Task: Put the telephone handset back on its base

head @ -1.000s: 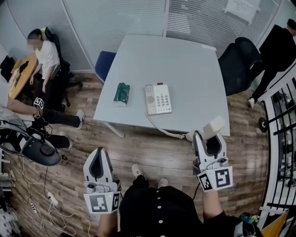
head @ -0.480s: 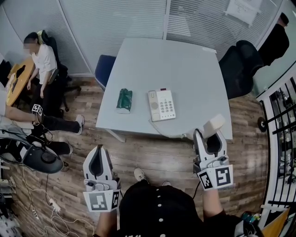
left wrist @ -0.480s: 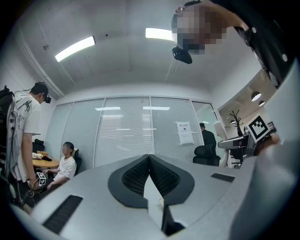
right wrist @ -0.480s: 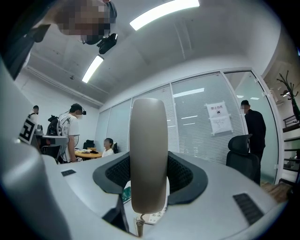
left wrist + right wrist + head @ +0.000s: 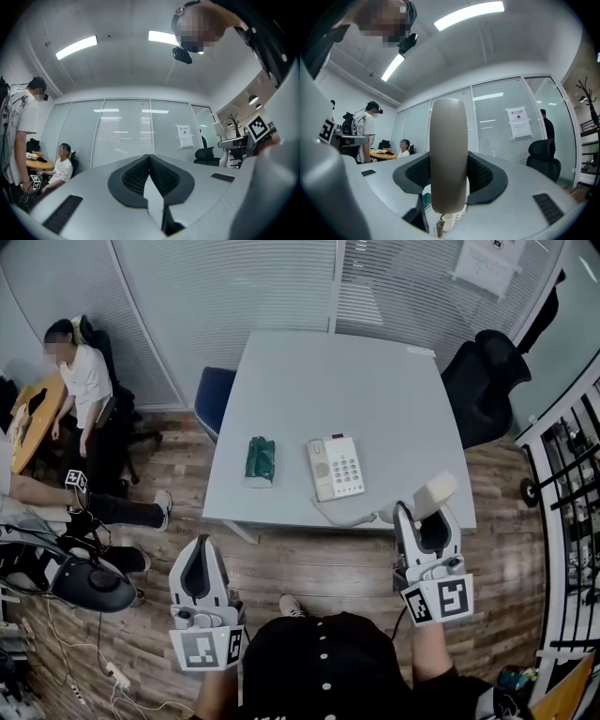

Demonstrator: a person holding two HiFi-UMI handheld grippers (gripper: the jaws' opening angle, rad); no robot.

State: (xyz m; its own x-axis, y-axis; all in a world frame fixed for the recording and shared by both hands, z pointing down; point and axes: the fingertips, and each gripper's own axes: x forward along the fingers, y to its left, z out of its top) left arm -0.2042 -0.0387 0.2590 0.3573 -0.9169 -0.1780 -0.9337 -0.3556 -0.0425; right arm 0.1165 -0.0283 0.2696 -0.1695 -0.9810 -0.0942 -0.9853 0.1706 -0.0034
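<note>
The white telephone base (image 5: 336, 468) lies on the grey table (image 5: 375, 390), near its front edge. A coiled cord (image 5: 352, 518) runs from the base to the beige handset (image 5: 433, 494). My right gripper (image 5: 427, 519) is shut on the handset (image 5: 448, 154) and holds it off the table's front right corner, apart from the base. In the right gripper view the handset stands upright between the jaws of the right gripper (image 5: 448, 183), with the cord (image 5: 438, 228) below. My left gripper (image 5: 199, 565) hangs over the floor, left of the table, shut on nothing; the left gripper (image 5: 149, 174) shows its pads touching.
A green packet (image 5: 261, 457) lies on the table left of the base. A blue chair (image 5: 214, 386) stands at the table's left side, a black office chair (image 5: 483, 381) at its right. A seated person (image 5: 80, 376) and floor cables (image 5: 84, 681) are at the left.
The table with the phone has slid right and nearer in the head view. The person in black at the top right has left the view. Both grippers keep their hold and place.
</note>
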